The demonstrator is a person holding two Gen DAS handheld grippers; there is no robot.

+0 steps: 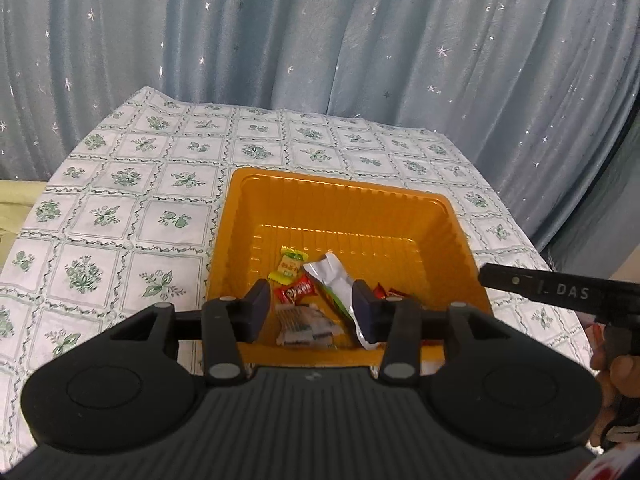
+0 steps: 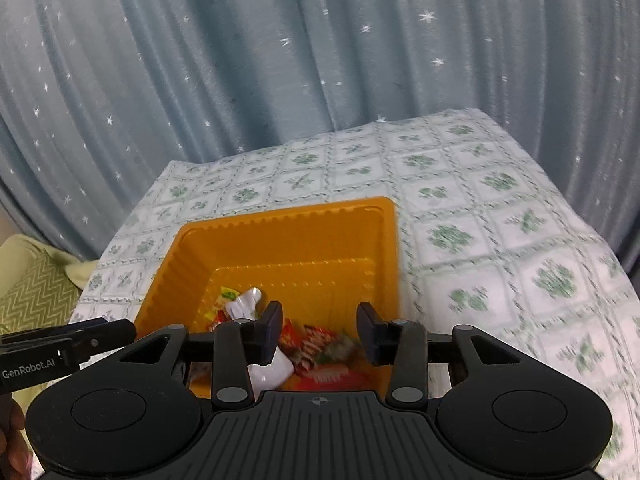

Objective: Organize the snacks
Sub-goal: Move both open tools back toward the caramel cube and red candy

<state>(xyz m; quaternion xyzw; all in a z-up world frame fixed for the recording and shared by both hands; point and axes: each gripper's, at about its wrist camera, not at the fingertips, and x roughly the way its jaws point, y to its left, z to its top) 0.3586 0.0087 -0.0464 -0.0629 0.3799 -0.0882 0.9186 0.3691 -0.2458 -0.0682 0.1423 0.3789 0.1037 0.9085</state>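
Both hand-held grippers, left (image 1: 311,309) and right (image 2: 319,327), released above orange tray (image 1: 340,216) (legible: "DAS", "GenRobot.AI").

Left tongs (image 2: 60,346) read "GenRobot.AI"; right tongs (image 1: 560,290), "DAS".

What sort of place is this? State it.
Likely a home room: a table under a floral cloth, a starred blue curtain behind it, and an orange tray of wrapped snacks.

Orange tray (image 1: 344,216), green-floral tablecloth (image 1: 132,184)
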